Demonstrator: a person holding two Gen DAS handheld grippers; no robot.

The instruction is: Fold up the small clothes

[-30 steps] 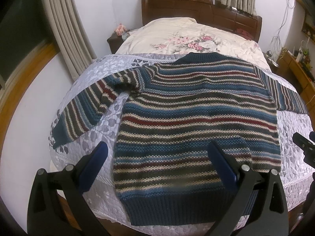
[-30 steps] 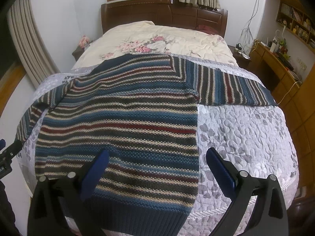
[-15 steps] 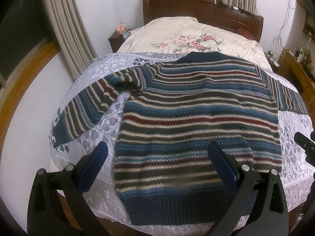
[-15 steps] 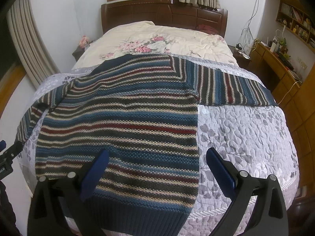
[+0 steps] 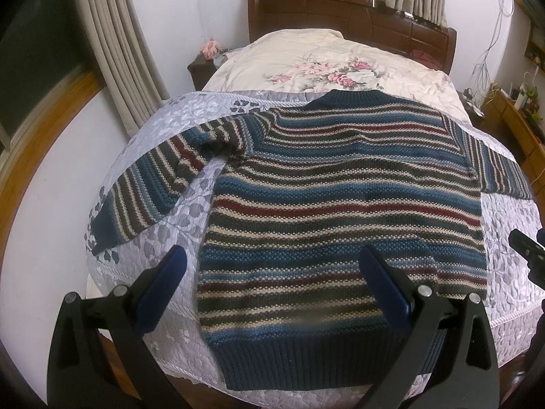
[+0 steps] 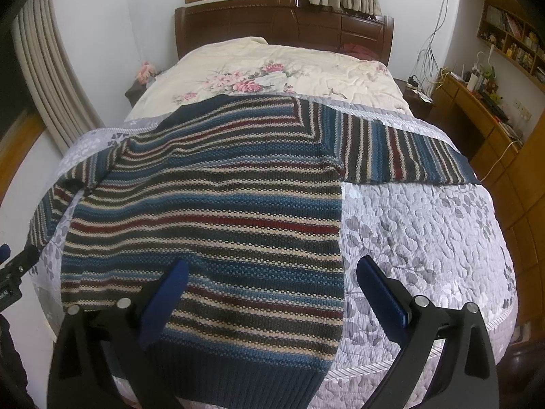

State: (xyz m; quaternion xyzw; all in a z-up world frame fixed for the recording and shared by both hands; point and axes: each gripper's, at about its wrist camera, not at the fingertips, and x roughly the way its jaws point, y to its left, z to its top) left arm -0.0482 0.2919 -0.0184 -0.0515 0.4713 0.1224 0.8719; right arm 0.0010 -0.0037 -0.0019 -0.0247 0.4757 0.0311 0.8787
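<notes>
Sweater (image 5: 340,211) lies flat on the bed cover (image 6: 425,231), spread out right in front of both my grippers. My left gripper (image 5: 272,266) has its fingers wide apart, holding nothing. My right gripper (image 6: 272,276) is the same. Its hem is just under my fingers. The knit is thick, so I think I might pinch only the top layer, or grab the cover too. One sleeve (image 5: 143,191), off to my left, is bunched and could fold crooked.

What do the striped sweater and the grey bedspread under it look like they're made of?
Sweater: thick knitted yarn, probably wool or acrylic, matte; pebbly stitches and a ribbed navy hem show.
Grey bedspread: quilted woven fabric with a slight sheen, maybe satin-like polyester; stitched leaf outlines and highlights on the puffed areas suggest it.
</notes>
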